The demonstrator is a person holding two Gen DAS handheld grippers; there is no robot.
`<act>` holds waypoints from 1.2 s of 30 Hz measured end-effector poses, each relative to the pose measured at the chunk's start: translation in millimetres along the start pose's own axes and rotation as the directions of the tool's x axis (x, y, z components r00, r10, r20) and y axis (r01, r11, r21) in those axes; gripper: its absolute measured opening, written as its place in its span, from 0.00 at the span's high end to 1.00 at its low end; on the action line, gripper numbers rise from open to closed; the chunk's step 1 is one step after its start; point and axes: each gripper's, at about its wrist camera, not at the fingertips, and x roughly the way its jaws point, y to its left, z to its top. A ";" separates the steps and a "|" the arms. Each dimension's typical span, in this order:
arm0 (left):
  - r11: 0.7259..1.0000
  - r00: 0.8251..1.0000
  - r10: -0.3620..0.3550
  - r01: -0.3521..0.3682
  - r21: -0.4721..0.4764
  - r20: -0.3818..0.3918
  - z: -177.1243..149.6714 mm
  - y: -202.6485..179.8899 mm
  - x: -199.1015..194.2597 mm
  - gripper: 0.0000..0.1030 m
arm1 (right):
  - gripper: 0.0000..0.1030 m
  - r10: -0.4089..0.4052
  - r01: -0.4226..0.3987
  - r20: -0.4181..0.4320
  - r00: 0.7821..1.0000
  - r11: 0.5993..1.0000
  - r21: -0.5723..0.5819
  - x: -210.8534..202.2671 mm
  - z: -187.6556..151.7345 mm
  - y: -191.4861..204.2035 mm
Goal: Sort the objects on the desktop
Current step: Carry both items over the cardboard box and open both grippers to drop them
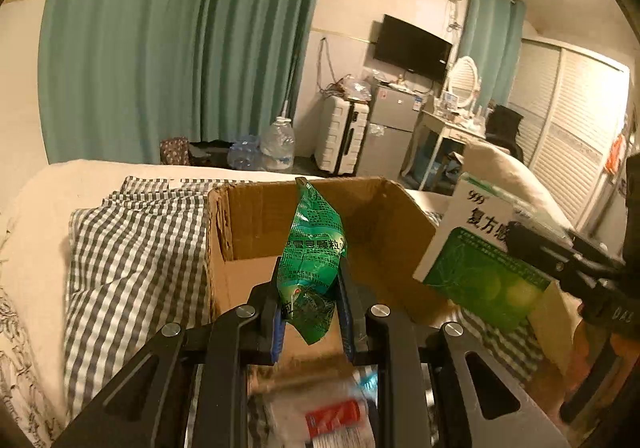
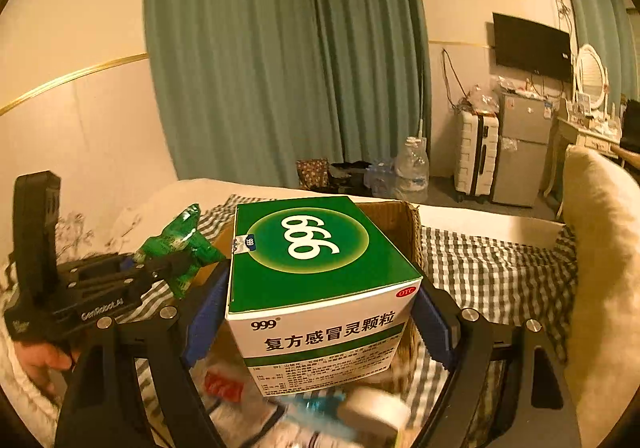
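Sachet (image 1: 312, 260), long axis upright, is pinched in the left gripper (image 1: 310, 304) just short of the open carton (image 1: 256, 216) ahead, while the right gripper (image 2: 320, 312) clamps the medicine box (image 2: 320, 280) beside it, equally near.

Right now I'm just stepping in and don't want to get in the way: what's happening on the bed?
A person is sorting medicine with two handheld grippers. The left gripper pinches a green sachet; the right gripper clamps a green and white medicine box. Both are held up beside an open cardboard box on the checkered bedding.
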 end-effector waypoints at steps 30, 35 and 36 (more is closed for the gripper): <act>0.979 0.958 0.075 -0.124 -0.161 -0.277 10.9 35.4 154.5 0.47 | 0.06 -0.118 0.149 -0.239 0.964 0.982 0.115 162.9 28.5 -51.5; 0.979 0.952 0.180 -0.197 -0.048 -0.246 7.1 16.5 135.8 0.31 | 0.06 -0.153 0.165 -0.196 0.969 0.985 0.048 133.6 26.5 -37.8; 0.977 0.953 0.197 -0.210 -0.034 -0.229 5.0 12.2 126.1 0.27 | 0.06 -0.155 0.164 -0.187 0.970 0.986 0.037 123.0 25.7 -34.7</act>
